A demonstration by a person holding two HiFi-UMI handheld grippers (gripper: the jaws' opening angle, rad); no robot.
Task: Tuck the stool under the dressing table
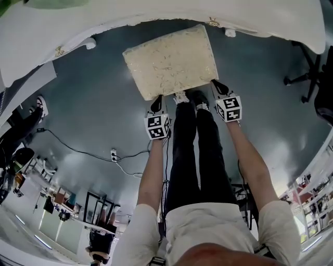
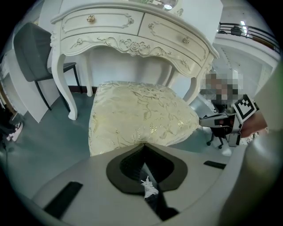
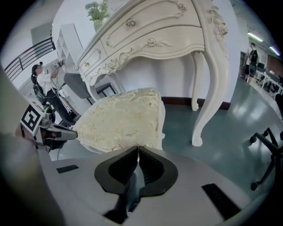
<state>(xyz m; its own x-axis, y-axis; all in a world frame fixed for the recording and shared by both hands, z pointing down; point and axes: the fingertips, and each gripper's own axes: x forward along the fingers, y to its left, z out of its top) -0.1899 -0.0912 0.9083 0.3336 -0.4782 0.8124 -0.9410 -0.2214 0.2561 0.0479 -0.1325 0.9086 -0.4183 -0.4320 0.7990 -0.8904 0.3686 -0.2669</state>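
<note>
The stool [image 1: 171,60] has a cream, gold-patterned cushion and stands on the grey floor just in front of the white dressing table [image 1: 156,13]. In the head view its far edge lies under the table's front. My left gripper [image 1: 157,106] is at the cushion's near left corner and my right gripper [image 1: 221,88] at its near right corner. In the left gripper view, the left gripper [image 2: 143,143] is shut, tips against the stool [image 2: 137,114]. In the right gripper view, the right gripper [image 3: 138,146] is shut too, touching the stool [image 3: 124,119]. The table's drawers [image 2: 132,31] and curved leg [image 3: 208,101] rise beyond.
A grey chair [image 2: 33,53] stands left of the table's left leg [image 2: 62,84]. A black office chair [image 1: 307,72] is at the right. A cable and power strip [image 1: 113,154] lie on the floor behind me. My legs [image 1: 192,150] stand between the two grippers.
</note>
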